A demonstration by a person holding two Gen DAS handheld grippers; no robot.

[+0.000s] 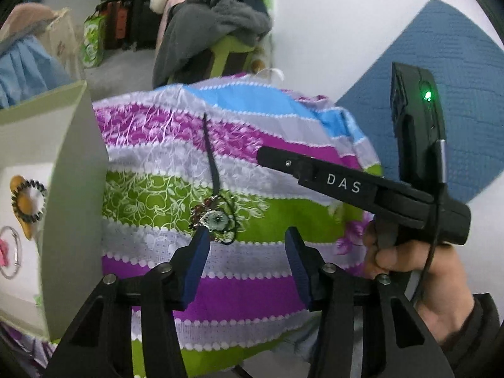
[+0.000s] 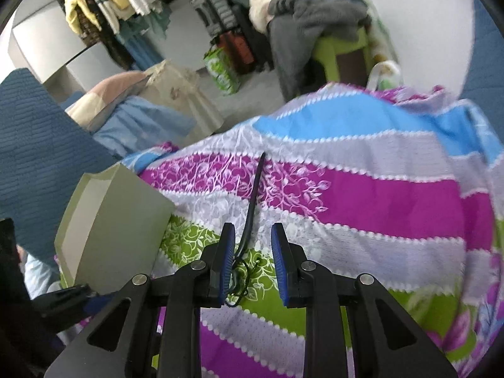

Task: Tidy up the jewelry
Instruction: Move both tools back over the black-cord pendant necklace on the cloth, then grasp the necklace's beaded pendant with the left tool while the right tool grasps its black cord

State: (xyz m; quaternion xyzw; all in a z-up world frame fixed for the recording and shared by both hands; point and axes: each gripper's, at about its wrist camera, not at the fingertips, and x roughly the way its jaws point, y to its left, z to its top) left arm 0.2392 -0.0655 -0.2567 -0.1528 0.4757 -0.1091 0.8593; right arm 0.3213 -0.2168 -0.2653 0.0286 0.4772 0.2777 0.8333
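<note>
A round pendant (image 1: 215, 219) with red beads and a thin black cord lies on the striped cloth (image 1: 252, 283). A dark strap (image 1: 209, 154) runs away from it. My left gripper (image 1: 246, 232) hovers just in front of the pendant, open and empty, with its left fingertip (image 1: 201, 236) close beside the beads. My right gripper (image 2: 252, 225) is open too, a narrow gap between its blue pads. The dark strap (image 2: 252, 195) and the looped cord (image 2: 242, 283) lie on the cloth in that gap, nearer the left pad (image 2: 225, 252). A hand (image 1: 409, 261) holds the right gripper (image 1: 263, 156), seen side-on.
An open pale green box (image 1: 63, 189) stands at the left on the cloth. Inside it lie a black toothed bracelet (image 1: 28, 201) and a silver ring (image 1: 11, 252). The box (image 2: 116, 226) sits left of my right gripper. A blue mat (image 1: 456, 63), piled clothes and bags lie beyond.
</note>
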